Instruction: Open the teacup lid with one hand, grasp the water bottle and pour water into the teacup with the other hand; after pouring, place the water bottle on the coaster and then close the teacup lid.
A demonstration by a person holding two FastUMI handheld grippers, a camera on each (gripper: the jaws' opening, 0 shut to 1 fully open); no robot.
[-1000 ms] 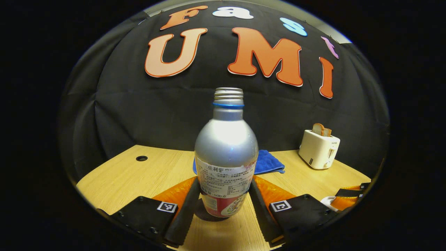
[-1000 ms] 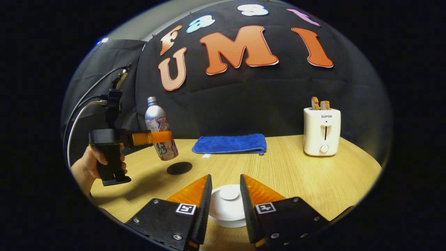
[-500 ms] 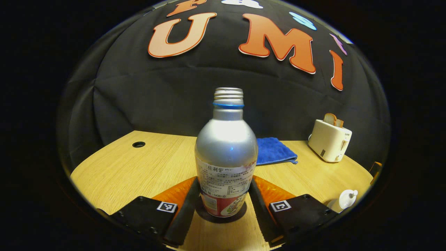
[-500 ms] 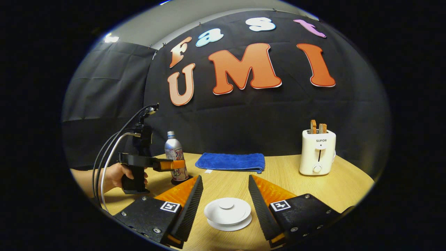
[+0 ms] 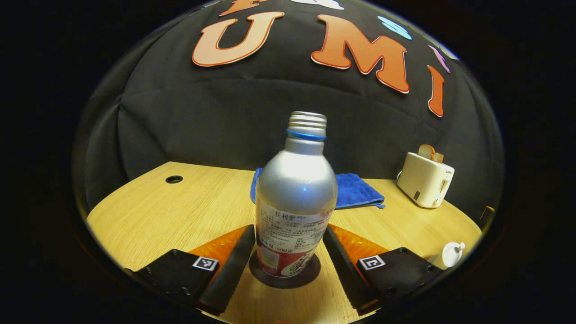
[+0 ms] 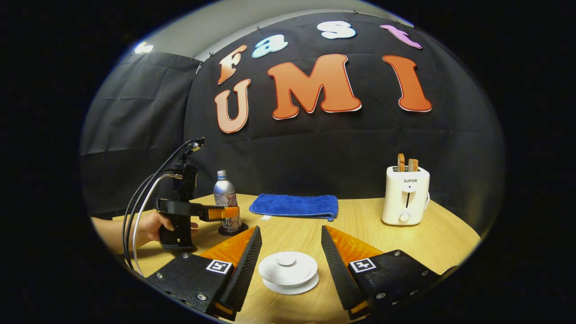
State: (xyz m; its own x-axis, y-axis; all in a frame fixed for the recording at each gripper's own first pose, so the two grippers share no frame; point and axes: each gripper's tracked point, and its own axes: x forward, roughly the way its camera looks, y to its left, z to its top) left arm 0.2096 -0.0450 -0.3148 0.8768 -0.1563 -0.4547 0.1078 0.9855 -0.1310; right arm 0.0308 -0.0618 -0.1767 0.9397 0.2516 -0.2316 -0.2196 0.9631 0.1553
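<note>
The silver water bottle (image 5: 294, 193), uncapped and with a printed label, stands upright on the dark round coaster (image 5: 310, 274). My left gripper (image 5: 288, 229) is open, a finger on each side of the bottle's lower half with small gaps. In the right gripper view a hand holds that left gripper (image 6: 222, 212) at the bottle (image 6: 223, 193) on the coaster (image 6: 231, 232). The white teacup (image 6: 288, 270) sits on the table with its knobbed lid on. My right gripper (image 6: 290, 229) is open, its fingers wide apart on either side of the cup and not touching it. The teacup (image 5: 450, 254) also appears at the lower right of the left gripper view.
A folded blue cloth (image 6: 294, 205) lies at the back of the wooden table (image 6: 382, 243). A white toaster (image 6: 405, 198) with bread slices stands at the back right. A small round hole (image 5: 173, 179) is in the tabletop at far left.
The left gripper lowered the bottle onto the coaster, then spread its fingers off it. The right gripper opened wider around the lidded teacup and drew back from it.
</note>
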